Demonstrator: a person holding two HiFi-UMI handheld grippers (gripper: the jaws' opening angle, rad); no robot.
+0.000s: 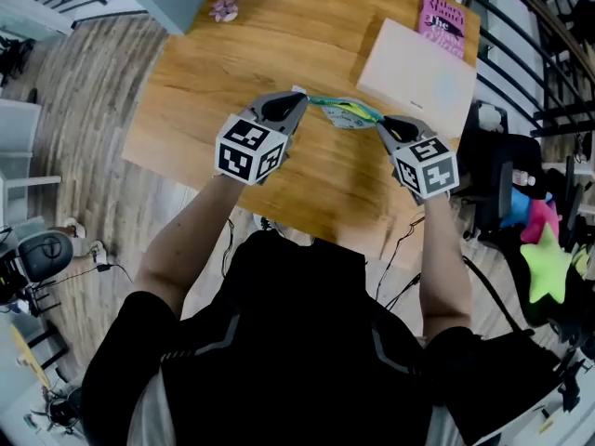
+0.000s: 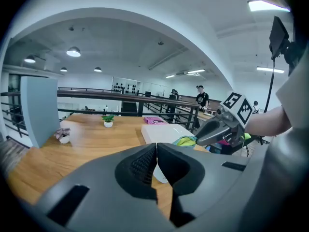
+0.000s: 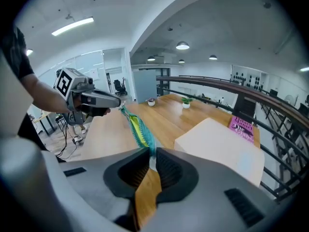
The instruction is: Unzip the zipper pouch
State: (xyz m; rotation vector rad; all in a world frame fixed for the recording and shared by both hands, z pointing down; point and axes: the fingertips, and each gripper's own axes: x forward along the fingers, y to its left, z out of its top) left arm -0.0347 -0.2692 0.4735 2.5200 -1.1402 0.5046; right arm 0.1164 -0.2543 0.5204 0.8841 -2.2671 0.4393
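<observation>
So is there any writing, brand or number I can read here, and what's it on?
"The": on the cover of the pink book, just legible; its other words are too blurred.
On the marker cubes: black-and-white square patterns only, no letters.
On the zipper pouch and the white box: no readable print.

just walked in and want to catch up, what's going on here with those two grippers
A person holds a gripper in each hand above a wooden table. The left gripper is shut on one end of a teal and yellow pouch, and the right gripper on the other end, so the pouch is stretched between them, off the table. How far the zipper is open can't be told.
</observation>
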